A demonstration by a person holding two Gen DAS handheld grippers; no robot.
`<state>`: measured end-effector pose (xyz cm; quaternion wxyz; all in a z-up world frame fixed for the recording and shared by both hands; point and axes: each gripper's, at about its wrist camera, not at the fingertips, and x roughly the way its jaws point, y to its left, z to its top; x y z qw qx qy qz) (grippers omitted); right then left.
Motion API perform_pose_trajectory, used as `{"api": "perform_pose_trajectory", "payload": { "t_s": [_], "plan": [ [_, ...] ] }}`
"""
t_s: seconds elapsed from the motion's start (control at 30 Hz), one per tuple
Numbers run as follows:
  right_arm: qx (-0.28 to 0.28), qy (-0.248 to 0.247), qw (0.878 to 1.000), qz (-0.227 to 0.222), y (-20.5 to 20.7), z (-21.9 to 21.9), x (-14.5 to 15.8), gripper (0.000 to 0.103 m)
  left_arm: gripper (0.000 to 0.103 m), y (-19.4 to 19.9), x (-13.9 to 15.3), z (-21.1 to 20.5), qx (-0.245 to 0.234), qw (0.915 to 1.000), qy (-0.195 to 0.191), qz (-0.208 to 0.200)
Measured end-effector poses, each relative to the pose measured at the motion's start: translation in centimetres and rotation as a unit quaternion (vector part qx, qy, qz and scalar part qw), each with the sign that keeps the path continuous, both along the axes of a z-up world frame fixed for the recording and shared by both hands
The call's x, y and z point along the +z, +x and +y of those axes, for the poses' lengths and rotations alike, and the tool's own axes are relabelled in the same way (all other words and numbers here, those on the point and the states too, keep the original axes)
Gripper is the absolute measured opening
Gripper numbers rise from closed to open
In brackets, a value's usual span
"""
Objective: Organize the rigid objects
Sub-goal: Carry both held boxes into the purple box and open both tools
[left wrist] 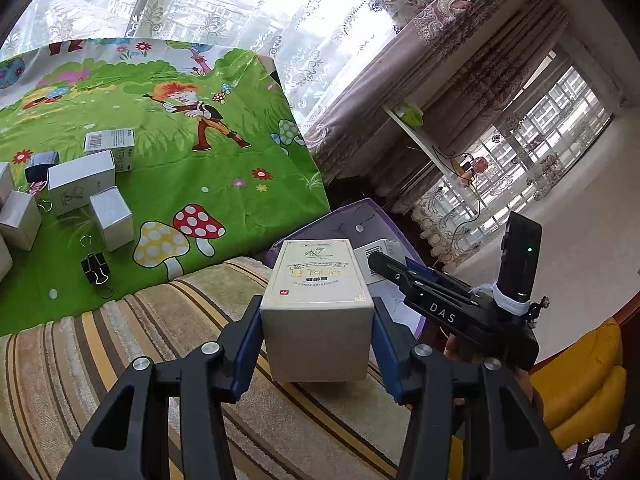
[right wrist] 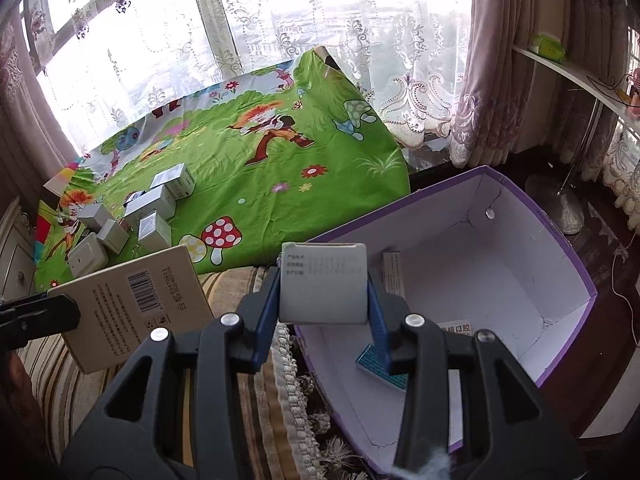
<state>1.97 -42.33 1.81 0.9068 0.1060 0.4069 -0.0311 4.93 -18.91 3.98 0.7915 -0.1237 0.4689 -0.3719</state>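
My left gripper (left wrist: 318,312) is shut on a beige box with gold print (left wrist: 316,280), held above a striped cover. My right gripper (right wrist: 324,280) is shut on a small white box (right wrist: 323,292), hanging over the near left rim of an open purple box (right wrist: 568,248) with a white inside. In the purple box lie a teal box (right wrist: 380,368) and a white upright box (right wrist: 394,276). The beige box (right wrist: 132,304) also shows at the left of the right wrist view. Several silver and white boxes (left wrist: 80,184) lie on a green cartoon cloth (left wrist: 224,152).
A black binder clip (left wrist: 96,270) lies on the cloth near its front edge. The striped cover (left wrist: 160,352) fills the foreground. A yellow cushion (left wrist: 580,380) is at the right. Lace curtains, a white shelf (right wrist: 580,76) and a lamp base (right wrist: 560,208) stand behind the purple box.
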Motion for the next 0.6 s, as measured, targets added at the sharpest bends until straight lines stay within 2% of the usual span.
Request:
{"api": "perform_pose_trajectory", "payload": {
  "t_s": [0.2, 0.27, 0.33, 0.37, 0.6],
  "plan": [
    [-0.024, 0.001, 1.0, 0.002, -0.3, -1.5, -0.1, 0.045, 0.052, 0.3, -0.7, -3.5, -0.027, 0.9994, 0.02, 0.011],
    [-0.028, 0.006, 1.0, 0.003, -0.4, -1.8, -0.1, 0.051, 0.06, 0.3, -1.1, -4.4, -0.04, 0.9987, 0.027, 0.02],
    [-0.032, 0.012, 0.999, -0.001, -0.6, -2.2, -0.1, 0.07, 0.07, 0.1, -1.5, -4.9, -0.046, 0.998, 0.038, 0.023],
    [-0.034, 0.015, 0.999, -0.003, -0.7, -2.3, -0.1, 0.073, 0.072, 0.0, -1.6, -4.8, -0.045, 0.9979, 0.041, 0.023],
    [-0.036, 0.018, 0.999, -0.005, -0.8, -2.5, -0.1, 0.074, 0.073, 0.4, -1.9, -3.8, -0.029, 0.9986, 0.022, 0.039]
  ]
}}
